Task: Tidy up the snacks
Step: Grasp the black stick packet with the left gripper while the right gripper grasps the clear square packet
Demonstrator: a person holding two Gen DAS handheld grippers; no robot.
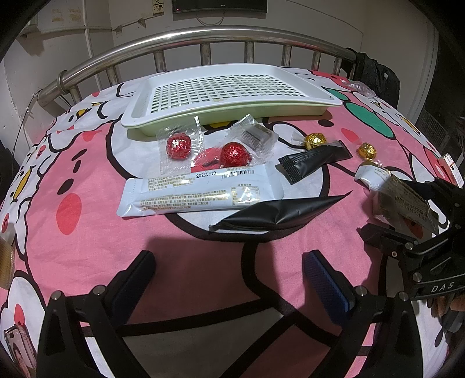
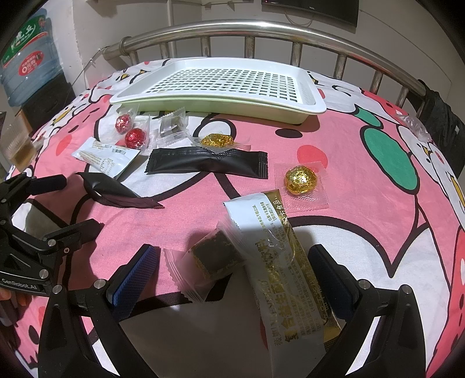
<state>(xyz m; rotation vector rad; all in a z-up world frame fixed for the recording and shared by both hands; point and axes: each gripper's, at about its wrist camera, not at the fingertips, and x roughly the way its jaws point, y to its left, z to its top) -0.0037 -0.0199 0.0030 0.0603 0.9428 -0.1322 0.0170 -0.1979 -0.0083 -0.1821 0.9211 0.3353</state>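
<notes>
Surface: a bed with a pink cartoon-print sheet (image 2: 203,192), a steel headboard rail (image 2: 232,27) behind it.
Tray: the white slotted tray (image 2: 305,104) lies flat at the far side near the rail and holds nothing; every snack lies on the sheet in front of it.
Long packets: a white-and-gold stick packet (image 2: 279,261) lies between the right fingers, a black stick packet (image 2: 206,164) past it, a white bar packet (image 1: 200,190) and a crumpled black packet (image 1: 276,216) in front of the left tool.
Small snacks: a clear-wrapped brown cube (image 2: 212,258) touches the gold packet; gold foil balls (image 2: 300,178) and red foil balls (image 1: 178,145) lie nearer the tray.
Right gripper (image 2: 232,273): jaws spread wide, low over the sheet, straddling the gold packet and the cube, gripping nothing.
Left gripper (image 1: 229,279): jaws apart and empty, held short of the black packet, pointing at the tray.
Step in hand: probably picking up the gold packet.
Doing it well: centre on the packet alone, keeping the cube's wrapper out of the bite, and close across its narrow width.
</notes>
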